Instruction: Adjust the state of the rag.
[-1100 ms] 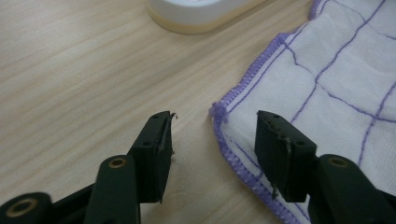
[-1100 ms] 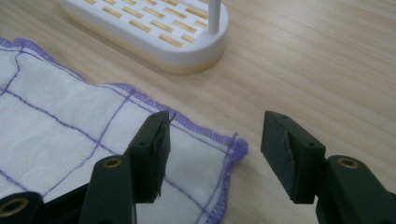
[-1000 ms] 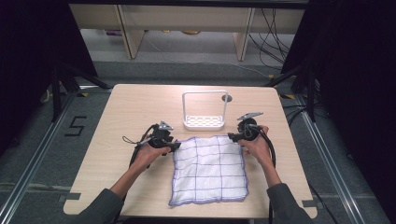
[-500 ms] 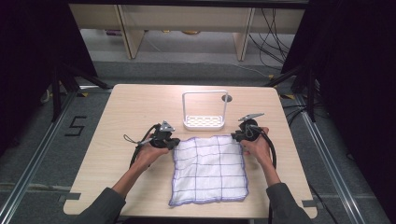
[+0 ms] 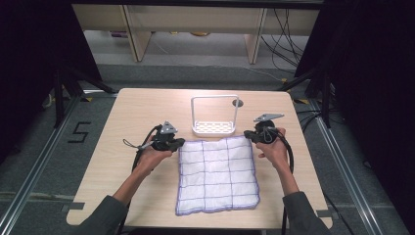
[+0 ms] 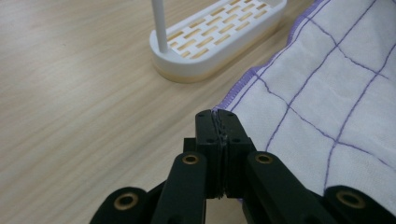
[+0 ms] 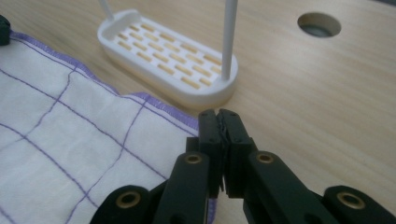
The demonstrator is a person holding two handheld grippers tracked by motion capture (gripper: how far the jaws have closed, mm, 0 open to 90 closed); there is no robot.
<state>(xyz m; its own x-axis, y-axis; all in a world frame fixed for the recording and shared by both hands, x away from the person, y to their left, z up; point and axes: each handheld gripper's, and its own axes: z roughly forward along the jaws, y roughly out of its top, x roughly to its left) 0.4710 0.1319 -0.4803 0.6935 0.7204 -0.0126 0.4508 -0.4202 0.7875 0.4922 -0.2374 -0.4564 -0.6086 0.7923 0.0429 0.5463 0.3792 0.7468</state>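
A white cloth (image 5: pixel 218 174) with a purple grid and purple hem lies flat on the wooden table (image 5: pixel 127 117). My left gripper (image 5: pixel 181 143) is at its far left corner. In the left gripper view the jaws (image 6: pixel 220 119) are pressed together on the hem of the cloth (image 6: pixel 327 93). My right gripper (image 5: pixel 248 135) is at the far right corner. Its jaws (image 7: pixel 219 119) have just closed and pinch the edge of the cloth (image 7: pixel 70 140).
A white slotted rack (image 5: pixel 214 128) with a tall wire handle stands just beyond the cloth's far edge, between the two grippers. It appears close in both gripper views (image 6: pixel 219 42) (image 7: pixel 168 60). A round hole (image 5: pixel 238 103) in the tabletop lies behind the rack.
Both hands stay at the cloth's far corners. The right gripper has lifted slightly. The cloth lies as before.
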